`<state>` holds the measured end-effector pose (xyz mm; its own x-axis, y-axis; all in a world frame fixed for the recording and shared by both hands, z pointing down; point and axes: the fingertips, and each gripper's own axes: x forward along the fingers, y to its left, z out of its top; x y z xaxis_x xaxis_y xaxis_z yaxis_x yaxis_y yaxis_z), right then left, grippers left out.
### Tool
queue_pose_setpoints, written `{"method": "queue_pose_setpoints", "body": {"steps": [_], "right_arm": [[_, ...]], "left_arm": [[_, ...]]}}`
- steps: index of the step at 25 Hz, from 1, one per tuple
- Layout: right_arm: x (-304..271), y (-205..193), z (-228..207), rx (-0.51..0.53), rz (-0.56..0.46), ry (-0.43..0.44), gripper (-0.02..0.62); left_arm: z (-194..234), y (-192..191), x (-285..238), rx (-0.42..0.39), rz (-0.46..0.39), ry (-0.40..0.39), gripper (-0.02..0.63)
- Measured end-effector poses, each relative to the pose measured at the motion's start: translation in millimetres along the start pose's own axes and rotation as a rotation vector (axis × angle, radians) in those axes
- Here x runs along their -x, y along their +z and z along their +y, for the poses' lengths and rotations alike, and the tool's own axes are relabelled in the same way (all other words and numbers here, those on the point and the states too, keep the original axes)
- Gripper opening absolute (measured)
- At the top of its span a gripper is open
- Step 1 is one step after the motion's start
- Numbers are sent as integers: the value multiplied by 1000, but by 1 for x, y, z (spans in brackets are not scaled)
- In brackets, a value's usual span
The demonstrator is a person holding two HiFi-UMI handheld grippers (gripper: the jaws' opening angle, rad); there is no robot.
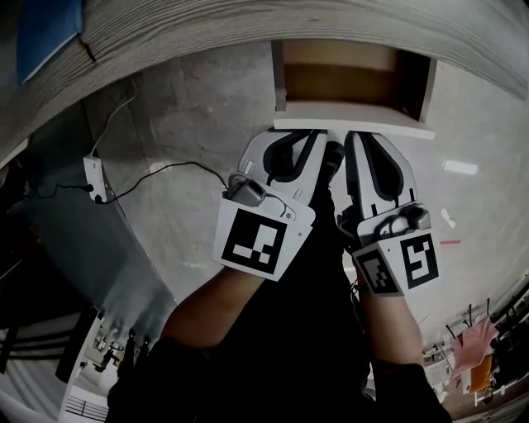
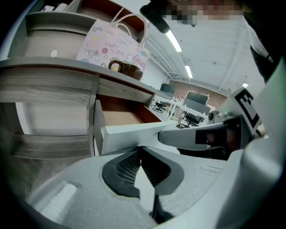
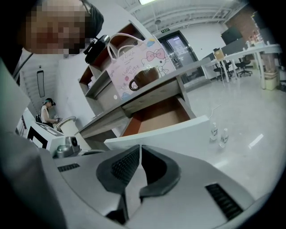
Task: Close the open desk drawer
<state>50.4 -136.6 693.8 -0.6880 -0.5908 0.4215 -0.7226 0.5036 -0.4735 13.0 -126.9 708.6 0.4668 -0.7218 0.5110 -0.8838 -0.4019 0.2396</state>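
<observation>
The open desk drawer (image 1: 351, 81) juts out from under the grey desk (image 1: 248, 25), brown inside with a white front panel (image 1: 355, 124). My left gripper (image 1: 318, 134) and right gripper (image 1: 355, 135) lie side by side, tips at that panel's edge. Both are shut with nothing between the jaws. In the left gripper view the shut left gripper (image 2: 140, 147) meets the white front panel (image 2: 129, 132), with the right gripper (image 2: 201, 134) alongside. In the right gripper view the shut right gripper (image 3: 140, 145) points at the front panel (image 3: 170, 132).
A pink gift bag (image 3: 138, 65) and a brown mug (image 3: 145, 77) stand on the desk above the drawer. A white power strip (image 1: 93, 178) with a black cable lies on the floor at left. Two small bottles (image 3: 219, 132) stand on the floor right of the drawer.
</observation>
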Motion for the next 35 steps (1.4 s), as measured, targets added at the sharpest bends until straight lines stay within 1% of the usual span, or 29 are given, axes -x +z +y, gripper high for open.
{"method": "queue_pose_setpoints", "body": {"steps": [4, 6, 13, 16, 19, 21, 25, 32, 35], "right_arm": [[-8, 25, -11, 39, -59, -41, 28], [-14, 33, -18, 52, -78, -54, 28], [-41, 57, -28, 101, -129, -57, 28], [-49, 64, -34, 110, -130, -55, 28], [-54, 67, -49, 106, -124, -77, 28], [-57, 70, -54, 106, -129, -85, 28], [-67, 77, -56, 123, -144, -85, 28], [-78, 89, -61, 140, -179, -94, 28], [-83, 93, -62, 147, -197, -101, 23]], "left_arm": [[5, 20, -10, -87, -48, -5, 9], [8, 28, -16, -103, -69, -1, 8], [28, 52, -38, -121, -122, 18, 8], [32, 61, -47, -136, -122, 11, 8], [35, 67, -55, -151, -135, 6, 8], [38, 70, -59, -151, -143, 7, 8], [48, 73, -66, -126, -160, 14, 8], [58, 81, -78, -143, -181, 38, 8], [60, 83, -81, -146, -188, 37, 8]]}}
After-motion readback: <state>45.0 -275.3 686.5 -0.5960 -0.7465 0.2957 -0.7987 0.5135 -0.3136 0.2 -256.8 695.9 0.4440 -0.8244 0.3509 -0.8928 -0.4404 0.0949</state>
